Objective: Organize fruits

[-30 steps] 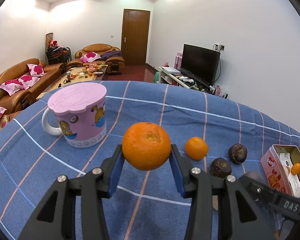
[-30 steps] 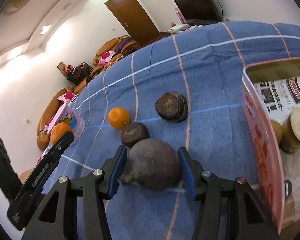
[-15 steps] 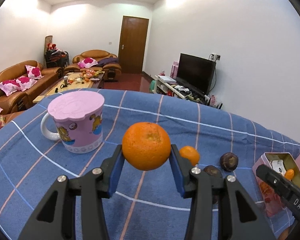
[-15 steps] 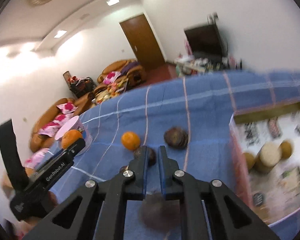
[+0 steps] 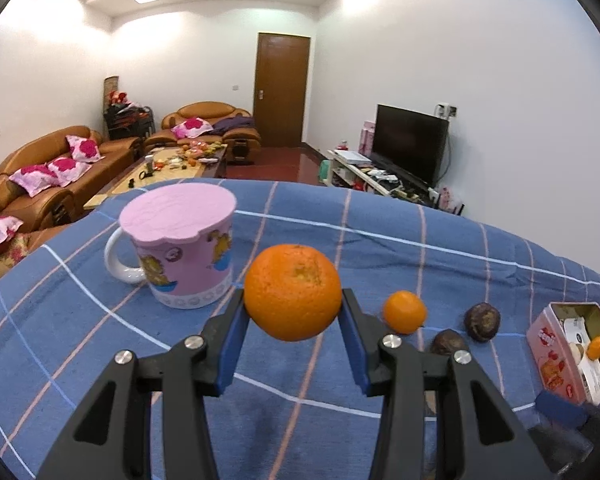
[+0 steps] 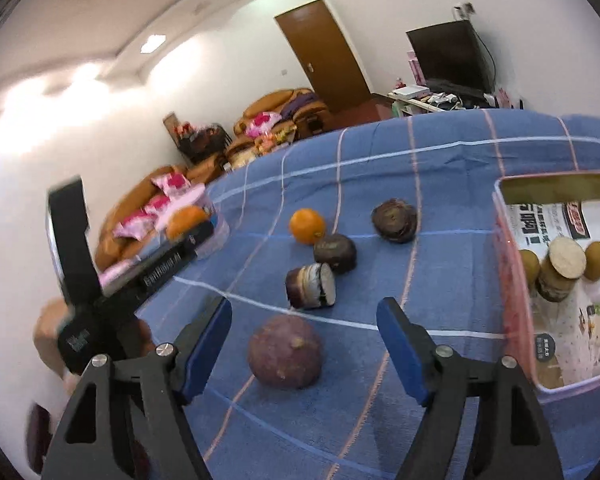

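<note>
Right gripper (image 6: 304,344) reopened, purple fruit (image 6: 285,352) released

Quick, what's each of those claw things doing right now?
Left gripper: closed on the big orange, held above the cloth.
Right gripper: open, empty, fingers either side of a dark purple fruit.

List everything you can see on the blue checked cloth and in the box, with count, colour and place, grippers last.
Big orange: 1, orange, held off the cloth between the left fingers.
Small orange: 1, orange, on the cloth, far side.
Dark round fruits: 2, brown-purple, beside the small orange.
Cut piece: 1, dark skin, pale face, mid-cloth.
Large purple fruit: 1, on the cloth between the right fingers, untouched.
Mug: 1, pink, lidded, left.
Box: 1, pink, right edge, several items inside.
Left gripper: shut on the big orange.
Right gripper: open.
</note>
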A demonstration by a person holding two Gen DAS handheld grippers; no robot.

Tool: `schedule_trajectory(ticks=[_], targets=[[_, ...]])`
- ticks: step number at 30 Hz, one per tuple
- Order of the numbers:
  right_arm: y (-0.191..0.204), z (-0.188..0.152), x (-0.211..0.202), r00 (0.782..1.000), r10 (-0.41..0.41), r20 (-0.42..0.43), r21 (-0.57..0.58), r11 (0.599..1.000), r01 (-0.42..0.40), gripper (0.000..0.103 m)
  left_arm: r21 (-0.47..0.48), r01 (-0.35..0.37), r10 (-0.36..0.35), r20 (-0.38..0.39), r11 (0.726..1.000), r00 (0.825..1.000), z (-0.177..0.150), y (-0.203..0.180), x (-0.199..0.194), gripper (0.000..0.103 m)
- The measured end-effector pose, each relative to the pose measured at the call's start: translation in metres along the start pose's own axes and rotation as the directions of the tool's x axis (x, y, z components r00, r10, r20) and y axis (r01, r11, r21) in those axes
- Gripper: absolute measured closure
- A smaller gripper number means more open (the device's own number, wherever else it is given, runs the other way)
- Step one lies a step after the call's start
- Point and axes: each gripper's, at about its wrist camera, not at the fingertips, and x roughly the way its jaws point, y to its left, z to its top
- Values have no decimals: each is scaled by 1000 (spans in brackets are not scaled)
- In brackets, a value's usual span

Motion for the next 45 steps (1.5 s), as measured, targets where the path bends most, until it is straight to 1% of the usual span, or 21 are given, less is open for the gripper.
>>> schedule_trajectory(ticks=[3, 6, 8, 9, 13, 14, 16, 18, 20, 21, 22, 23, 24, 25, 26, 30, 32, 34, 39, 43, 45], targets=[[6, -12, 21, 996, -27, -89, -45, 999, 23, 27, -25, 2, -3, -11, 1000, 1000, -1, 6, 3, 56], [16, -14, 33, 991, -41, -127, -89, 996, 30, 27, -27, 6, -7, -13, 1000, 1000, -1, 7, 5, 56], [18, -15, 38, 988, -43, -149, -94, 995, 29, 44, -22, 6, -6, -9, 1000, 1000, -1, 6, 5, 56], [16, -14, 39, 988, -24, -151, -87, 996, 11, 52, -20, 8, -8, -8, 1000, 1000, -3, 7, 3, 56], [18, -18, 36, 988, -49, -148, -120, 992, 31, 52, -18, 8, -8, -7, 1000, 1000, -3, 6, 3, 56], [19, -18, 34, 988, -56, -142, -122, 992, 39, 52, -19, 8, -8, -7, 1000, 1000, -3, 6, 3, 56], [17, -16, 25, 994, -55, -95, -115, 992, 44, 53, -23, 10, -10, -2, 1000, 1000, -4, 5, 3, 56], [13, -11, 6, 998, -55, -9, -108, 993, 54, 53, -31, 19, -19, 5, 999, 1000, -5, 5, 2, 56], [7, -6, -12, 994, -76, 84, -85, 993, 83, 53, -43, 30, -29, 13, 999, 999, -7, 6, 0, 56], [4, -4, -21, 987, -100, 129, -73, 991, 110, 52, -50, 38, -37, 17, 998, 999, -8, 6, -1, 56], [1, -3, -28, 975, -140, 175, -64, 986, 153, 52, -48, 42, -41, 23, 998, 999, -9, 4, -3, 56], [-1, -3, -36, 950, -206, 233, -65, 972, 227, 52, -41, 42, -41, 29, 998, 999, -9, 3, -5, 56], [-2, -4, -40, 928, -256, 269, -68, 957, 283, 52, -24, 39, -38, 40, 999, 998, -10, -1, -7, 56], [-3, -4, -43, 911, -288, 294, -68, 945, 321, 52, -14, 38, -38, 49, 999, 998, -10, -4, -10, 56], [-6, -4, -47, 898, -307, 316, -64, 937, 343, 52, -1, 40, -40, 62, 999, 997, -11, -9, -13, 56], [-13, -3, -55, 862, -348, 369, -42, 920, 389, 52, 30, 66, -68, 85, 997, 994, -13, -21, -19, 56], [-11, -5, -58, 837, -382, 391, -69, 895, 440, 52, 48, 83, -87, 95, 995, 992, -15, -27, -22, 56], [-11, -6, -64, 822, -399, 406, -85, 880, 468, 52, 60, 90, -96, 105, 994, 990, -15, -32, -25, 56], [-26, -8, -80, 806, -415, 423, -67, 872, 484, 52, 113, 101, -115, 129, 988, 985, -19, -49, -35, 56], [-28, -8, -84, 803, -415, 428, -57, 874, 482, 52, 145, 123, -143, 141, 982, 980, -24, -64, -43, 56], [-28, -10, -86, 801, -416, 430, -63, 871, 487, 52, 156, 124, -146, 142, 980, 979, -26, -71, -46, 56]])
